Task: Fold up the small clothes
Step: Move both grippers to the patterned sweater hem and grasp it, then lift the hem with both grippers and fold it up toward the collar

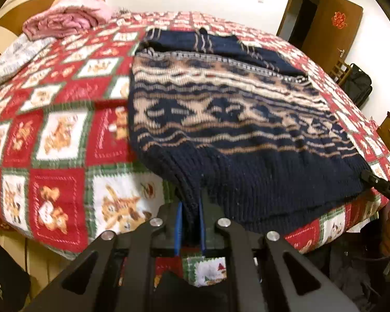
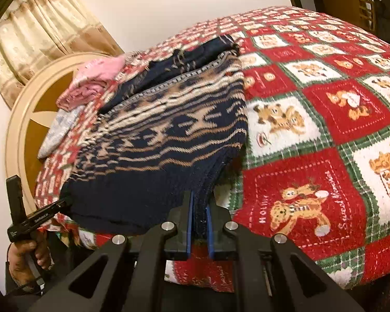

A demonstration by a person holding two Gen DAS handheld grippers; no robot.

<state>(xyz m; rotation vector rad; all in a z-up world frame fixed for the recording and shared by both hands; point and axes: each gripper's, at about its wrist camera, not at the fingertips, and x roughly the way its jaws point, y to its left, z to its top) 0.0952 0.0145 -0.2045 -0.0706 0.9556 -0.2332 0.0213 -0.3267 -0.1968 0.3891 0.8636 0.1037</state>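
A navy knitted sweater with tan and cream bands lies on the bed, its plain ribbed hem toward me. My left gripper is shut on the hem's near left corner, the knit pinched between its blue pads. At the hem's far right corner the other gripper's black finger touches the knit. In the right wrist view the same sweater fills the left half, and my right gripper is shut on its near right hem corner. The left gripper's tool shows at the sweater's left corner, held by a hand.
A red, white and green bear-print blanket covers the bed. A pink folded cloth and a pale grey one lie near the round headboard. A wooden door and a black bag stand beyond the bed.
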